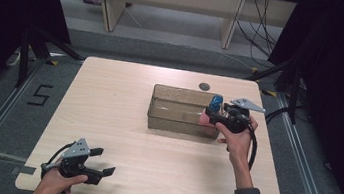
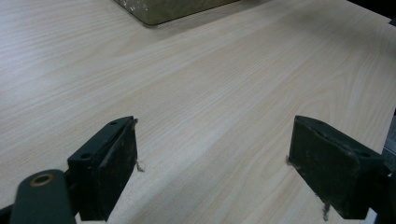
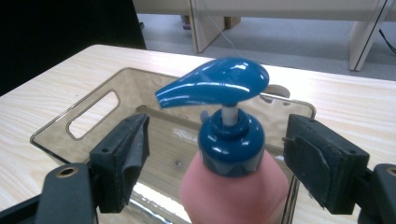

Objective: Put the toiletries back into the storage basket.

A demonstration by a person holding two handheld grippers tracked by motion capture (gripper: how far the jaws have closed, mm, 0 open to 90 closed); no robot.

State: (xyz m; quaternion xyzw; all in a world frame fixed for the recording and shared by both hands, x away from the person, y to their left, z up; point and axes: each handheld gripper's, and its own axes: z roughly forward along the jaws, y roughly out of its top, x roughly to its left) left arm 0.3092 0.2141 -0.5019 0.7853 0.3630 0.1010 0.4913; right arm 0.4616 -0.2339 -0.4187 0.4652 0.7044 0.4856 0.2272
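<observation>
**Pump bottle stands free between parted jaws at the bin's end**

The right gripper [image 3: 215,163] has its two black jaws spread wide on either side of a pink pump bottle [image 3: 233,191], with a clear gap between each pad and the bottle's shoulder; neither pad presses on it. The bottle stands upright, its blue collar and blue pump head [image 3: 215,86] rising between the jaws, the spout pointing toward the left of the right gripper view. It stands at the near end of a clear brownish plastic bin [image 3: 84,119] with a slot handle cut in its far wall; whether its base sits inside the bin or at its rim cannot be made out.

In the high view the right gripper [image 1: 208,116] is held at the right end of the bin [image 1: 178,109], the bottle [image 1: 206,117] just ahead of the person's right hand [image 1: 238,136].

The left gripper [image 2: 212,163] has its jaws fully apart with only bare wood between them. In the high view it [image 1: 103,161] rests low at the table's near left corner, well apart from the bin, in the left hand [image 1: 55,180].

The light wooden table [image 1: 108,109] carries the bin right of its centre
</observation>
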